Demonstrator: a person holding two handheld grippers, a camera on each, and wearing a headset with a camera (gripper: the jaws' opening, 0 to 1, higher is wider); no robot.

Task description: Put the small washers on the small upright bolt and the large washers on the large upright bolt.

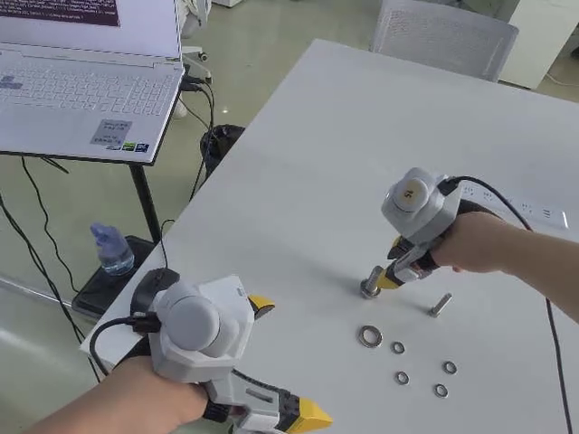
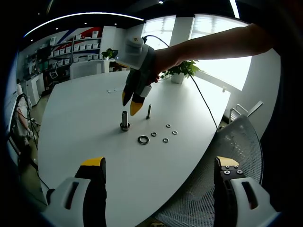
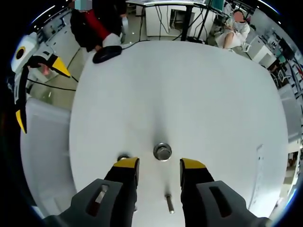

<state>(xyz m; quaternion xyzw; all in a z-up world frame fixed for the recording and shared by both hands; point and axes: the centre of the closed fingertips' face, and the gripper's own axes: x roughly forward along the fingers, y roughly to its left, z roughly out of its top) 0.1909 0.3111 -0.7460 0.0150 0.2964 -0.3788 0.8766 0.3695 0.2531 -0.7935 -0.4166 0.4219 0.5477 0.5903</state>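
1. Right gripper (image 3: 160, 163), its yellow-tipped jaws parted and empty, hovers by the stout steel large bolt (image 3: 162, 152)
2. Left gripper (image 2: 159, 162) gapes, empty
3. Flat metal ring washers (image 1: 369, 336) lie on the smooth white table (image 1: 317, 181) near the thin small bolt (image 1: 441, 304)

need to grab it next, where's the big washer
In the head view the big washer lies flat on the table, just below the large bolt in the picture and left of the small washers.
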